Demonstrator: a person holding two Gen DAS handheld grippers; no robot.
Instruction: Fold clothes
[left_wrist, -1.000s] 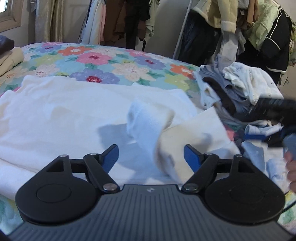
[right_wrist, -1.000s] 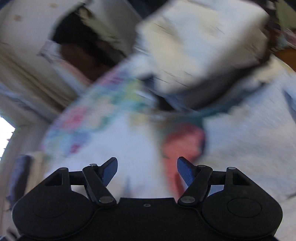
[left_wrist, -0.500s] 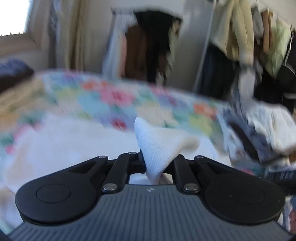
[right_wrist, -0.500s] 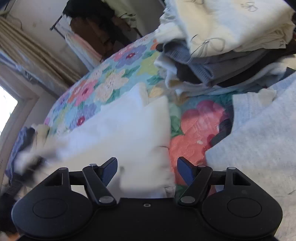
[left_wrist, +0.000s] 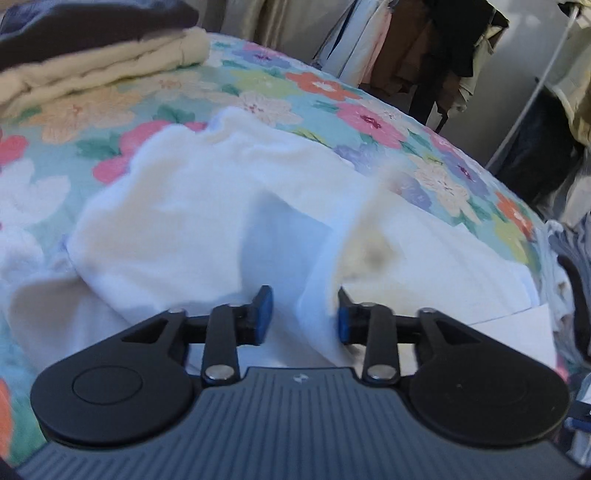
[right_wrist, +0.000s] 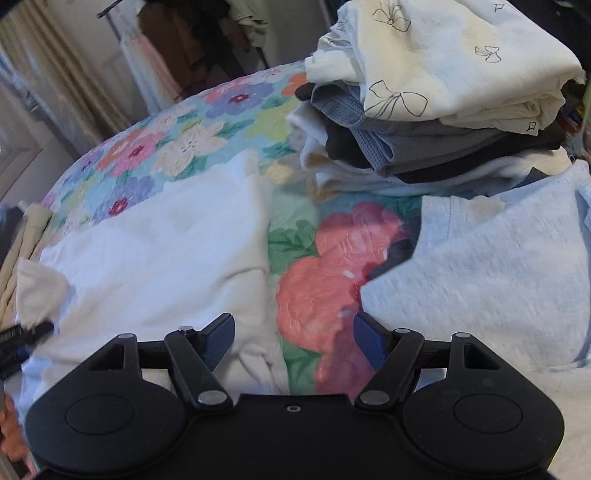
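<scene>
A white garment (left_wrist: 207, 221) lies spread on the floral bedspread (left_wrist: 258, 85). My left gripper (left_wrist: 301, 314) hangs just above it with the jaws parted; a blurred fold of the white cloth (left_wrist: 321, 295) stands between the blue pads, against the right one. The garment also shows in the right wrist view (right_wrist: 159, 258), at the left. My right gripper (right_wrist: 293, 339) is open and empty, low over the bedspread (right_wrist: 317, 266) between the white garment and a light blue sweater (right_wrist: 491, 266).
A stack of folded clothes (right_wrist: 424, 110) topped by a bow-print piece stands behind the blue sweater. Folded cream and dark items (left_wrist: 92, 62) lie at the far left. Hanging clothes (left_wrist: 424, 48) line the back wall. The left gripper's tip (right_wrist: 18, 339) shows at the left edge.
My left gripper, shut on the white cloth half a second ago, has carried it left over the garment and opened. My right gripper has dropped closer to the bedspread.
</scene>
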